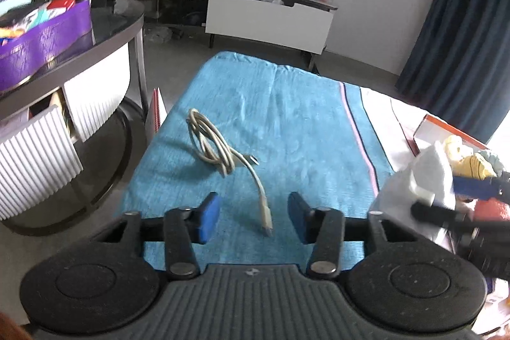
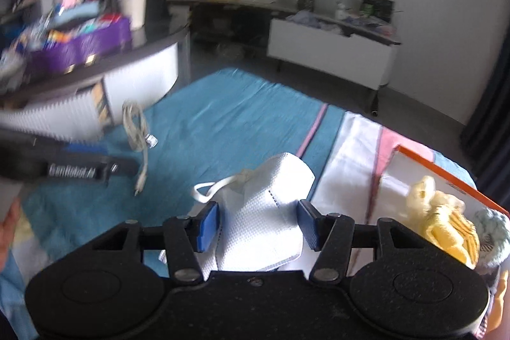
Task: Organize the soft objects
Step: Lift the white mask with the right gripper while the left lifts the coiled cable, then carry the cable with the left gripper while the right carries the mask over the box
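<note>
With the white mask [image 2: 264,212] loose between the half-open right hand-held gripper [image 2: 258,223], carry it right over the orange-rimmed box [image 2: 446,172]; left hand-held gripper [image 1: 254,219] gapes empty behind the cable [image 1: 220,155].

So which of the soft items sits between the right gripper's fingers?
The white face mask, between the right gripper's blue pads; the yellow soft item lies in the orange-rimmed box.

Both wrist views look steeply down, close, sharing the blue towel [image 1: 287,123].
</note>
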Demonstrator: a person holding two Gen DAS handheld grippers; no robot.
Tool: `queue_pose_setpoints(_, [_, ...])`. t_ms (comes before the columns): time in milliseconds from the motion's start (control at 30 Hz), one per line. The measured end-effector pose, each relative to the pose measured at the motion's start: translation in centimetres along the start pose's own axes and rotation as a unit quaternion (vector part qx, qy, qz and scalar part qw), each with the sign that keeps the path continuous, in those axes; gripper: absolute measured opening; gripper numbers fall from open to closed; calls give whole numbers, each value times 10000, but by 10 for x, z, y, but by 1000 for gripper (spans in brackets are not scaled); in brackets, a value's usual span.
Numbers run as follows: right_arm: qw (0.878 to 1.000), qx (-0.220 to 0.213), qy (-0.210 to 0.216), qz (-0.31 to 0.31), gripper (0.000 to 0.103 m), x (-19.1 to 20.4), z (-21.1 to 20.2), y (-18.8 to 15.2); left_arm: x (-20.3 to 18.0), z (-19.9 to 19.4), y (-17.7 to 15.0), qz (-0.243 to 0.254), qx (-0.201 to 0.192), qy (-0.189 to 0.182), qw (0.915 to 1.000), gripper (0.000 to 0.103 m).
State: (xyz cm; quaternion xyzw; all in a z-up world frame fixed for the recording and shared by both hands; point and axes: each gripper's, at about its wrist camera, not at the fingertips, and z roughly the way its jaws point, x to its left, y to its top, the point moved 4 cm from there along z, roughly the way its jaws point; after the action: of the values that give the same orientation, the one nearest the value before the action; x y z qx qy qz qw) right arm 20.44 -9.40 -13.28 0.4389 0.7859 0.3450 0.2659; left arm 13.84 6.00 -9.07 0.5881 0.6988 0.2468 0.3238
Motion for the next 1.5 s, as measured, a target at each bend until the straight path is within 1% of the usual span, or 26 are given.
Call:
queue_pose_setpoints(33, [10000,33,24,-59,71,5,4,-1,3,2,0,-23,-5,53,10000,69])
queue_pose_setpoints(100, [9998,130,85,-85,75,10,12,-4,8,3,-1,-82,-65,186,9998,74])
queue_pose_setpoints(133, [9998,177,85,-72,77,12,16,-5,10,3,-1,-128,-107,227,9996,82])
queue_pose_setpoints(167, [9997,211,94,-33,81,13,20,-6,13,4,0,-153,-158,291,9993,86])
queue_pose_setpoints(233, [9993,294,191,153,85,13,26,-8,18,3,3,-103,-321,510,9981,91])
queue_pose_setpoints(267, [9990,292,196,269,90,12,28,-10,21,5,5,-94,-368,627,9973,92])
queue_pose_setpoints(300, [9985,304,213,392,93,11,30,-11,24,7,7,-119,-453,710,9964,97])
queue_pose_setpoints(333, [9980,322,229,494,93,10,32,-13,28,13,9,-105,-504,771,9957,97])
queue_pose_setpoints(367, [9980,315,199,518,93,10,33,-13,33,25,9,-134,-310,834,9959,90])
queue_pose_setpoints(400, [9983,302,166,465,94,11,34,-14,38,34,10,-264,-137,799,9964,86])
queue_pose_setpoints(433, [9986,297,145,414,94,12,34,-15,42,40,11,-386,-71,674,9969,86])
queue_pose_setpoints(467, [9988,292,104,385,96,13,34,-15,42,41,11,-351,-115,648,9972,87])
queue_pose_setpoints(533, [9986,251,101,462,100,13,33,-15,36,45,9,14,-163,768,9969,83])
queue_pose_setpoints(567, [9982,297,109,506,101,14,35,-16,33,47,8,191,-216,862,9959,77])
queue_pose_setpoints(600, [9984,299,67,471,100,15,37,-17,31,48,7,336,-268,933,9947,71])
queue_pose_setpoints(633, [9988,250,36,422,98,16,36,-17,30,46,8,361,-321,869,9950,68])
queue_pose_setpoints(667, [9989,218,1,403,89,17,35,-17,30,46,9,324,-301,858,9953,67])
queue_pose_setpoints(700, [9990,157,-2,423,74,17,33,-16,32,44,8,300,-305,853,9954,67])
queue_pose_setpoints(767, [9988,34,18,480,68,15,27,-12,34,38,9,158,-326,793,9962,66])
queue_pose_setpoints(833, [9992,-34,8,405,66,14,23,-9,31,29,10,97,-436,723,9964,66])
queue_pose_setpoints(1033, [9986,-259,-12,466,63,12,7,-3,6,4,16,234,-580,417,9972,66])
queue_pose_setpoints(1133, [9983,-375,-53,443,63,12,-3,1,-5,-6,16,207,-582,258,9978,66])
queue_pose_setpoints(1200, [9980,-435,-86,452,63,11,-11,2,-12,-11,15,235,-579,197,9978,60])
queue_pose_setpoints(1367, [9972,-516,-132,528,63,6,-30,0,-24,-20,10,298,-557,116,9979,60])
queue_pose_setpoints(1433, [9971,-493,-101,578,63,5,-35,-4,-26,-23,7,273,-513,12,9983,60])
queue_pose_setpoints(1500, [9971,-464,-98,594,63,5,-39,-9,-29,-29,4,335,-523,40,9981,60])
